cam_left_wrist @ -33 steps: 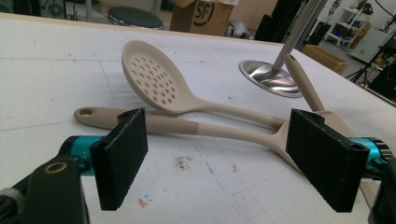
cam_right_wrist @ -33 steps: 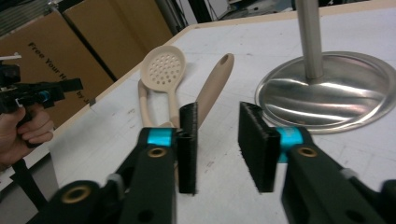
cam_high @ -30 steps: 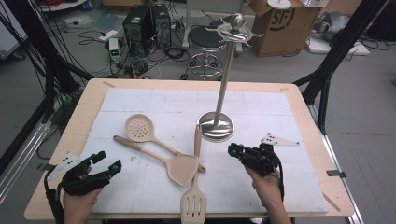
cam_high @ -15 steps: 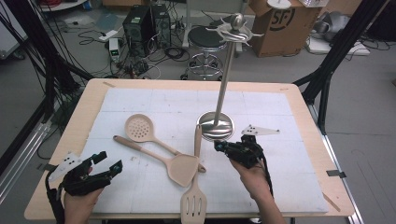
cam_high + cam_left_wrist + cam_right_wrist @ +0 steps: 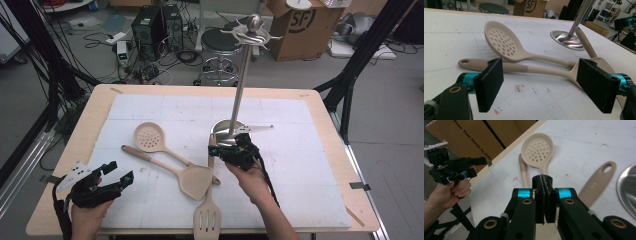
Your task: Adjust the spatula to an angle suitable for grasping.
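Three beige utensils lie on the white mat: a perforated spoon (image 5: pixel 149 137) (image 5: pixel 501 41) (image 5: pixel 537 148), a solid spatula (image 5: pixel 195 180) (image 5: pixel 524 68) and a slotted turner (image 5: pixel 207 217). The turner's handle (image 5: pixel 599 180) reaches toward a steel stand (image 5: pixel 242 85) with a round base (image 5: pixel 225 129) (image 5: pixel 566 40). My right gripper (image 5: pixel 214 150) (image 5: pixel 544 180) hovers just over that handle's end, beside the base. It is shut, with nothing between the jaws. My left gripper (image 5: pixel 114 176) (image 5: pixel 546 82) is held open near the front left corner, aimed at the spatula and touching nothing.
The stand's hooked top (image 5: pixel 252 30) rises high over the table's middle. The wooden table edge (image 5: pixel 70 150) frames the mat. Beyond the table are a stool (image 5: pixel 220 42), a cardboard box (image 5: pixel 300 25) and cables on the floor.
My right gripper has travelled left across the mat, from right of the stand's base to the turner's handle end. The left gripper has stayed put.
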`<state>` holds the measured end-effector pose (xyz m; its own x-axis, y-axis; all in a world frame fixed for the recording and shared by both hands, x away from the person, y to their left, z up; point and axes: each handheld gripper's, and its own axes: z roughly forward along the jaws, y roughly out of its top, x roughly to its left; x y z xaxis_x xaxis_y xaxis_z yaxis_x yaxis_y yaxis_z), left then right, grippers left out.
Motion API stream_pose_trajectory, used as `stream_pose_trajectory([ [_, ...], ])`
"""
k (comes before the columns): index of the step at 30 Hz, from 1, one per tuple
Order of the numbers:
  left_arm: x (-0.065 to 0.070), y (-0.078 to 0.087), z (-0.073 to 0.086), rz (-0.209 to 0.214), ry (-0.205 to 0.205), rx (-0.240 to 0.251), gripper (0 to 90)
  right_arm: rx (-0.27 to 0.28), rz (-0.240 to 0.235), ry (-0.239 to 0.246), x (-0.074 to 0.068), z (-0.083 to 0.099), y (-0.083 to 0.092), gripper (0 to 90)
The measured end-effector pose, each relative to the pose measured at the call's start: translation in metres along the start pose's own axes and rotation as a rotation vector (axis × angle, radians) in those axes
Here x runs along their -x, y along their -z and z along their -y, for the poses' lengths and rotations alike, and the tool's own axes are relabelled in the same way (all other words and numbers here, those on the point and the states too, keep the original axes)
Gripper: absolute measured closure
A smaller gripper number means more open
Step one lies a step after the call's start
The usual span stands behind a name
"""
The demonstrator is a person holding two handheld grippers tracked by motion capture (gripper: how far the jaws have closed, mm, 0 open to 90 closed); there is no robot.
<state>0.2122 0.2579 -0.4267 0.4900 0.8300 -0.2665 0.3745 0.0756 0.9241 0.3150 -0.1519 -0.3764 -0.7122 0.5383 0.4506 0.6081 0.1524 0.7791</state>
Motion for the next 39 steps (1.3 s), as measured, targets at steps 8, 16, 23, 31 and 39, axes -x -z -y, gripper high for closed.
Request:
stream_pose_trajectory([
  [8, 0.0, 0.0, 0.0, 0.003, 0.001, -0.001, 22.3, -0.004, -0.032, -0.027, -0.004, -0.013, -0.022, 88.5],
  [16, 0.0, 0.0, 0.0, 0.004, 0.0, -0.003, 22.3, -0.064, -0.056, -0.011, -0.013, -0.022, -0.049, 89.3],
  [23, -0.001, -0.001, 0.0, 0.007, 0.003, -0.006, 22.5, -0.101, -0.091, -0.033, -0.017, -0.022, -0.068, 89.4],
  [31, 0.0, -0.001, 0.0, 0.012, -0.002, -0.006, 22.5, -0.157, -0.099, -0.019, -0.028, -0.03, -0.091, 89.4],
  [39, -0.001, 0.0, 0.001, 0.012, 0.001, -0.003, 22.6, -0.262, -0.08, 0.017, -0.036, -0.037, -0.128, 89.4],
])
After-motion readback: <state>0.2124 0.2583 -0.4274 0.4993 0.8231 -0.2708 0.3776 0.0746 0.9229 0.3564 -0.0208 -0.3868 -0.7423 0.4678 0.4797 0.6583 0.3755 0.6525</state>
